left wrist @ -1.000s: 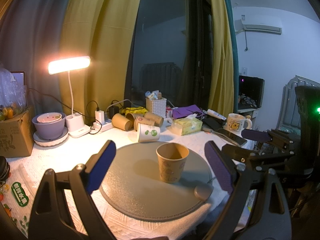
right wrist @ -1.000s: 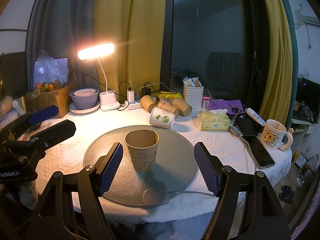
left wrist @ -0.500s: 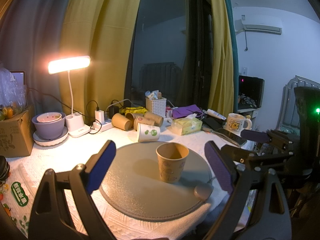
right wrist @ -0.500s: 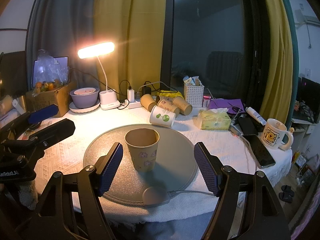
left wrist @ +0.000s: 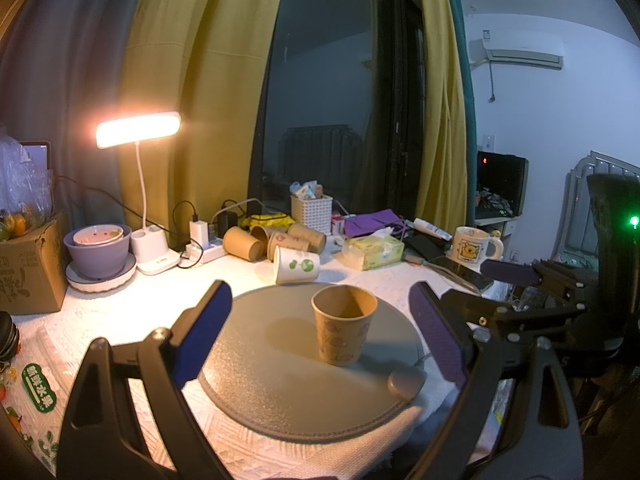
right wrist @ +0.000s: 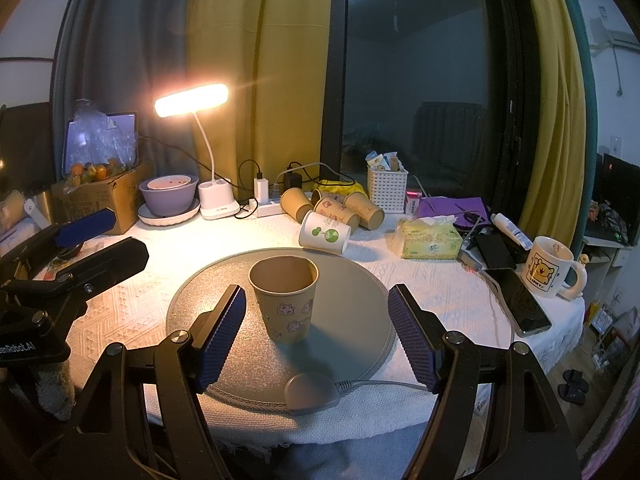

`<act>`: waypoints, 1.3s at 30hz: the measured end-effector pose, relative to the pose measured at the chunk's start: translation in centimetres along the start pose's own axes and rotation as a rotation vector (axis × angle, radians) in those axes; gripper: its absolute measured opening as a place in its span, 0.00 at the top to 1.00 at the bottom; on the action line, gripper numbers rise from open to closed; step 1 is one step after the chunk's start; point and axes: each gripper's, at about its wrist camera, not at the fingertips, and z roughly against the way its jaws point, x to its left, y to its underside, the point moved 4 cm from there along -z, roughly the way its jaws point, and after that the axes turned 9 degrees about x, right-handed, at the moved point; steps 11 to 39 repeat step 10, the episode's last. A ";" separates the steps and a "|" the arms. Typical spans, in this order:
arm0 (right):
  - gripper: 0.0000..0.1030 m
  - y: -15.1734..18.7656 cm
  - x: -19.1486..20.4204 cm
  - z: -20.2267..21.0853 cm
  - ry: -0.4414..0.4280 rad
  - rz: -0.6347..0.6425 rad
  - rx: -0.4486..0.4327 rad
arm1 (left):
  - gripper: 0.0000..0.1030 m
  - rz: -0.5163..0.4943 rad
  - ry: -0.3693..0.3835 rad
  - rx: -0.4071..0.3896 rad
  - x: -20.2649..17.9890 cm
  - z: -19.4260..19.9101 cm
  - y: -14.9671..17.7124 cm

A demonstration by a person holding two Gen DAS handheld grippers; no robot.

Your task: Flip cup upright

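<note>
Brown paper cup (left wrist: 344, 325) (right wrist: 284, 299) stands upright, mouth up, on the round grey mat (left wrist: 280, 376) (right wrist: 224, 292), slightly toward the mat's far half. Printed cartoon figures on its side wall. Nothing touches it.

Left hand-held gripper (left wrist: 320, 340): jaws spread wide, blue pads on either side of the cup in its own view, held back from it and gripping nothing. In the right wrist view it appears at the left edge (right wrist: 92, 236), beside the mat.

Right hand-held gripper (right wrist: 316, 336): jaws likewise spread, cup seen between the pads, no contact. It shows at the right edge of the left wrist view (left wrist: 480, 288).

Mat lies on a white textured cloth over the counter (right wrist: 440, 292). A grey puck with a cable (right wrist: 312, 392) sits at the mat's near edge.

Behind the mat: a white cup with green print (right wrist: 325, 233) lying on its side, three more brown cups (right wrist: 332, 206) tipped over beyond it. Lit desk lamp (right wrist: 192, 100), purple bowl (right wrist: 169, 197), tissue box (right wrist: 430, 236), yellow-print mug (right wrist: 550, 266), phone (right wrist: 520, 300) face up near the right edge.
</note>
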 end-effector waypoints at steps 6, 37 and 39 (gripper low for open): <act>0.26 -0.1 0.0 0.0 0.000 0.000 0.001 | 0.11 -0.003 0.002 -0.007 -0.1 0.1 0.0; 0.26 0.0 0.0 0.0 0.001 0.000 0.001 | 0.11 -0.012 0.004 -0.033 -0.5 0.4 0.3; 0.26 0.0 0.0 0.0 0.001 0.000 0.001 | 0.11 -0.012 0.004 -0.033 -0.5 0.4 0.3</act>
